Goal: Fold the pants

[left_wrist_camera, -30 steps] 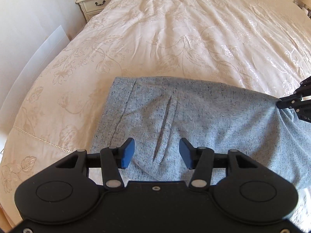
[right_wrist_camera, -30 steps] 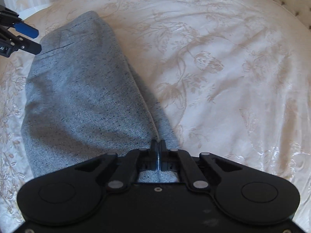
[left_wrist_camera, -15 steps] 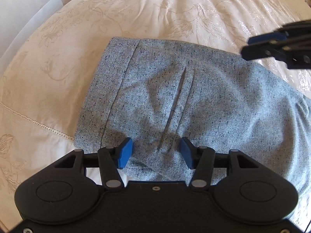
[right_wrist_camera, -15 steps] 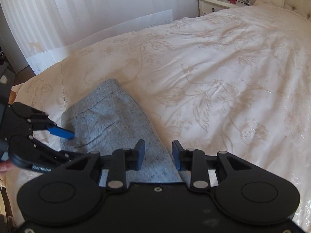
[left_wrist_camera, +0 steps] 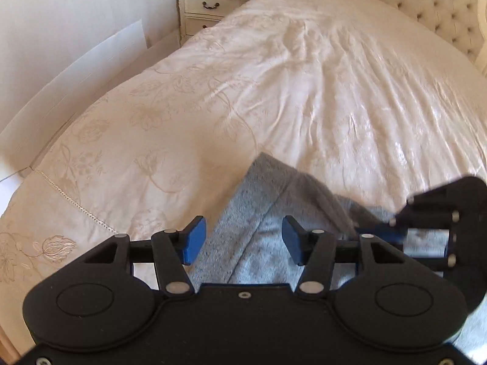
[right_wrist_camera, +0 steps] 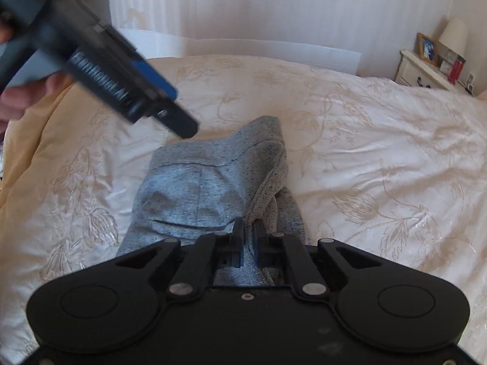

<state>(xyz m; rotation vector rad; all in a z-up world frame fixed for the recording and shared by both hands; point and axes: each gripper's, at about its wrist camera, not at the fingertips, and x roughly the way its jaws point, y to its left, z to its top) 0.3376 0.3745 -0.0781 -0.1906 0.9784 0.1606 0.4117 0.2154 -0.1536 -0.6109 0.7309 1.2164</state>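
Observation:
The grey speckled pants [right_wrist_camera: 213, 182] lie folded in a bundle on the cream bedspread [right_wrist_camera: 380, 152]. My right gripper [right_wrist_camera: 247, 237] is shut on a fold of the pants at their near edge, and the cloth bunches up from the jaws. My left gripper [left_wrist_camera: 243, 238] is open and empty, held above the pants [left_wrist_camera: 258, 213] near their left corner. The left gripper also shows in the right wrist view [right_wrist_camera: 179, 115], blurred, at the upper left above the pants. The right gripper also shows in the left wrist view [left_wrist_camera: 380, 231] at the right, low on the pants.
The bedspread [left_wrist_camera: 304, 91] stretches far ahead to a tufted headboard [left_wrist_camera: 426, 9]. A cream nightstand [left_wrist_camera: 210, 6] with a photo frame and a red can stands by the bed. A white board [left_wrist_camera: 76, 82] leans on the wall at the bed's left side.
My right gripper has shut on the pants' near fold, having been open half a second ago. My left gripper has lifted and tilted up, still open. The pants are more bunched.

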